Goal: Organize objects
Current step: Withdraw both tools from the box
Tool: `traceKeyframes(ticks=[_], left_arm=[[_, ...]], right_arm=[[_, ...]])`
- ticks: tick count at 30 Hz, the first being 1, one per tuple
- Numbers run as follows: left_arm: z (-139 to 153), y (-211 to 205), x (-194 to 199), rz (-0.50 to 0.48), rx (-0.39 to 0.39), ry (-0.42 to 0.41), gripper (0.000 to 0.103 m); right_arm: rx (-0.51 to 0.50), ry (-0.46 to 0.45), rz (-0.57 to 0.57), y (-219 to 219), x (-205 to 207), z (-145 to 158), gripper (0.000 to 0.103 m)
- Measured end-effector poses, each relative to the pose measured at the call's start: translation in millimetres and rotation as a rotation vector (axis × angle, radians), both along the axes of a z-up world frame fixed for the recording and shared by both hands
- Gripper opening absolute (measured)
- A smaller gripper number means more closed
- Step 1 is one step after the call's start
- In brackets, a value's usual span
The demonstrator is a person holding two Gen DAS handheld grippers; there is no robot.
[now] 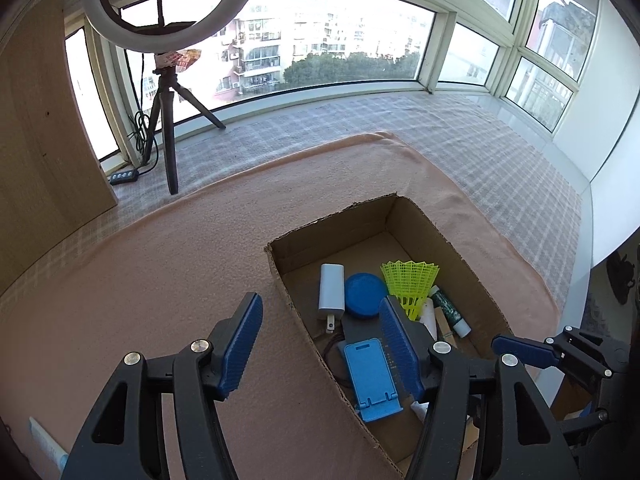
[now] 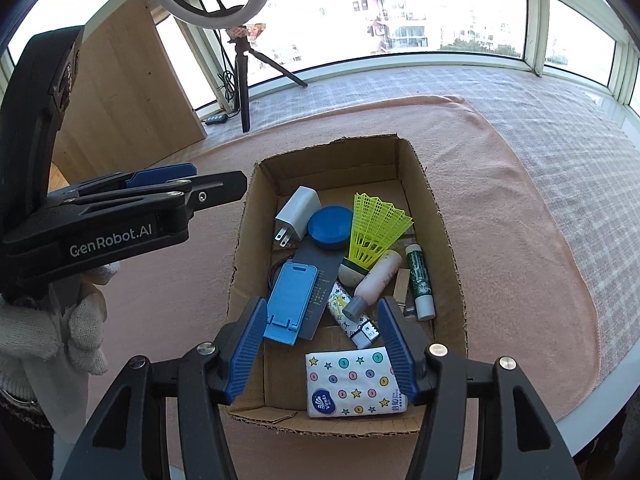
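An open cardboard box [image 2: 440,216] sits on a pink cloth [image 2: 520,220]. In it lie a white charger [image 2: 298,210], a blue round tin [image 2: 330,226], a yellow shuttlecock [image 2: 374,228], a pink bottle [image 2: 378,280], a green tube [image 2: 418,278], a blue phone stand [image 2: 290,298] and a star-printed tissue pack [image 2: 352,384]. My right gripper [image 2: 322,308] hangs open above the box's near end, its pads touching nothing. My left gripper [image 1: 320,312] is open and empty over the box's left wall [image 1: 296,312]. The charger [image 1: 332,292] and phone stand [image 1: 370,376] lie below it.
A ring light on a tripod [image 1: 168,120] stands at the window sill, with a wooden board [image 1: 44,120] leaning at the left. A checked cloth [image 1: 480,152] lies under the pink one. A gloved hand [image 2: 76,332] holds the left gripper [image 2: 218,180] beside the box.
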State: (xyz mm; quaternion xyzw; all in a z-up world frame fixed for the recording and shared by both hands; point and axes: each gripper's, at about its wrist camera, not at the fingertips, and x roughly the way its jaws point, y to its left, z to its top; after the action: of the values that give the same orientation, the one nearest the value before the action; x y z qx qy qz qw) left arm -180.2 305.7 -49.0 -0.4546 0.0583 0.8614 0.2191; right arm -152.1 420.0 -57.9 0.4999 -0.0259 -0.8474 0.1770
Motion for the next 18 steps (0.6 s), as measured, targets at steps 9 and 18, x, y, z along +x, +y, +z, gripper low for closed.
traceKeyframes(ticks=[9,18], left_arm=[[3.0,-83.4,20.9,0.121,0.006,-0.005,0.064],[-3.8,-191.9,46.3,0.283,0.021,-0.024,0.065]], right_arm=[[-0.032,-0.008,0.081,-48.5,1.9,3.4,0.054],[-0.063,-0.042,0.195,-114.4,2.3,1.8,0.054]])
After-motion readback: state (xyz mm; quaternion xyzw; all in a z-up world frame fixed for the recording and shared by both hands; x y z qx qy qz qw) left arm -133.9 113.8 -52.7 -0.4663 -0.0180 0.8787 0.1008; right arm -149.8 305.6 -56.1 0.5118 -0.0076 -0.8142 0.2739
